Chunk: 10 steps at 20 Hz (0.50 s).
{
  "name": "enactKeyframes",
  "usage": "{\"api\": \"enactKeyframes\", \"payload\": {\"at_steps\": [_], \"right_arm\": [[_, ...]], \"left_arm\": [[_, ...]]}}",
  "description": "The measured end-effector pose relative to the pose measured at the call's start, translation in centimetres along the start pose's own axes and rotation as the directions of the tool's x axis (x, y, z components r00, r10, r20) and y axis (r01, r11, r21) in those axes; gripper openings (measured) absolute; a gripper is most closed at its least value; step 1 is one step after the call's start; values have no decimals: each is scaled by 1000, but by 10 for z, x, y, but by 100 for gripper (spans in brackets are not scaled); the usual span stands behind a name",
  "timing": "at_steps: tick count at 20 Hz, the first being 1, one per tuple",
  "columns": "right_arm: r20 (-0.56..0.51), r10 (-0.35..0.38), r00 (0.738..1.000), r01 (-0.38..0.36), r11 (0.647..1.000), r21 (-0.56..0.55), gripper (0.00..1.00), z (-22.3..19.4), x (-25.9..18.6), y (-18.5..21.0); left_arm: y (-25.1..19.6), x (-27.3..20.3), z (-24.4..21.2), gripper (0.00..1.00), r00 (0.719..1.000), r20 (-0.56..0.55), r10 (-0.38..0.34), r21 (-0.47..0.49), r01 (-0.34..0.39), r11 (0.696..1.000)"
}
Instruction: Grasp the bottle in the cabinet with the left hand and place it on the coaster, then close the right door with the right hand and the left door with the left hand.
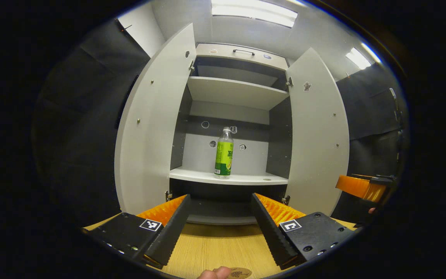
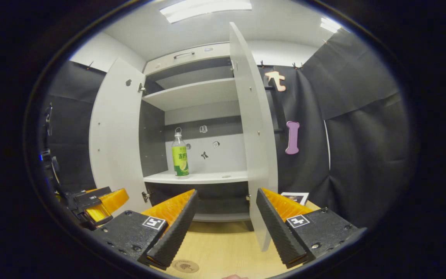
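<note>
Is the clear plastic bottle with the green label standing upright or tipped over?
Upright. The clear plastic bottle with the green label stands on its base on the white cabinet shelf, cap at the top, apart from both grippers.

left gripper (image 1: 220, 223) and right gripper (image 2: 227, 228) both level, jaws spread wide, apparently holding nothing.

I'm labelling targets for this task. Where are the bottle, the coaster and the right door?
bottle (image 1: 223, 155), left gripper view, on its label.
coaster (image 2: 184, 266), right gripper view, on its middle.
right door (image 1: 318, 135), left gripper view, on its inner face.
</note>
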State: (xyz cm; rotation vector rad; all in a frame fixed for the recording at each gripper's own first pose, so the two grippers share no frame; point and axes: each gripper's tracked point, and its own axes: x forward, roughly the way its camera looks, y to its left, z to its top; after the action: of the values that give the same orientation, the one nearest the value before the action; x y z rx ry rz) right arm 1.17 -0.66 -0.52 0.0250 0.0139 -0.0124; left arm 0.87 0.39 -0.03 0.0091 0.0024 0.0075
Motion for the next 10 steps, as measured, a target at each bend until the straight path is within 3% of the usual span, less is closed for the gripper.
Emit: {"api": "enactKeyframes", "payload": {"at_steps": [7,8,10], "right_arm": [[-13,8,1000,-8,1000,8,98,-5,8,-2],[-18,11,1000,-11,1000,12,99,-5,10,-2],[-28,18,999,-18,1000,17,98,-8,10,-2]], "left_arm": [[-8,27,1,94,999,-17,-40,-13,39,999],[-10,34,3,99,998,-18,-52,-13,52,999],[-10,53,6,94,997,-29,-66,-13,66,998]]}}
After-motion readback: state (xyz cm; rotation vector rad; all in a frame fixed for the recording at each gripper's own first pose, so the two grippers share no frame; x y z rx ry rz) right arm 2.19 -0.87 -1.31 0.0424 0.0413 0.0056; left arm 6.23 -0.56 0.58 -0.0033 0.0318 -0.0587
